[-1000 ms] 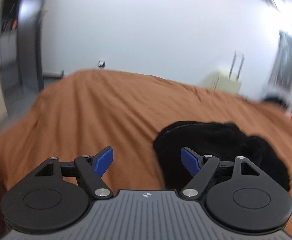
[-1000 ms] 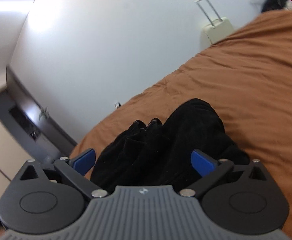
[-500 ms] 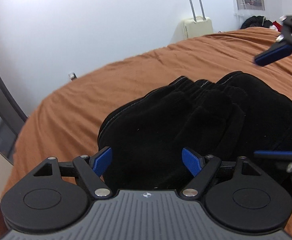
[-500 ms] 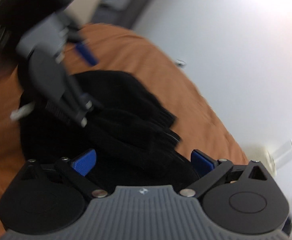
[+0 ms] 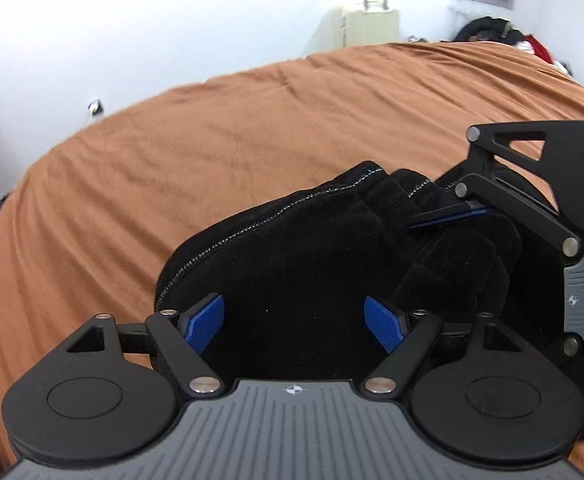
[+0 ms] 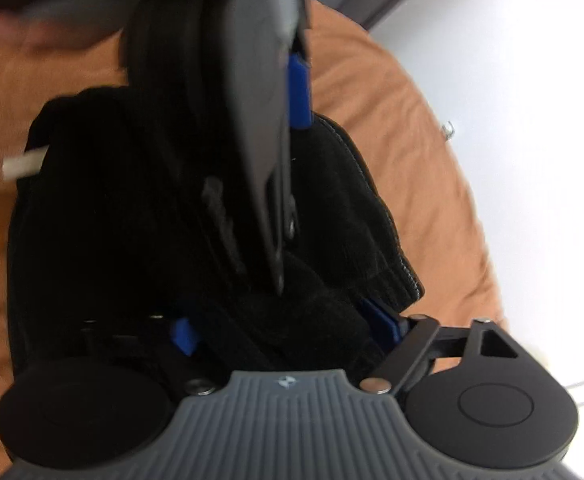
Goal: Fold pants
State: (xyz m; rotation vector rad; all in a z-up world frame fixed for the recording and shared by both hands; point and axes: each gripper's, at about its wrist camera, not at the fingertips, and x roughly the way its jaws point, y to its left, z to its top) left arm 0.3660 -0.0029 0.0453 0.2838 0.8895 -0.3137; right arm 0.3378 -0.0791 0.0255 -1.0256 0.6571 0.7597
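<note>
Pants [image 5: 292, 264] bunched on orange bedspread [image 5: 211, 140], white walls

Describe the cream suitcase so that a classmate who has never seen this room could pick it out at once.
Start from the big bed under the orange-brown cover, where the black pants lie in a bunched heap. Look past the bed's far edge to the white wall: the cream suitcase stands upright against it. Its raised metal pull handle sets it apart from the dark pile of clothes further right.
</note>
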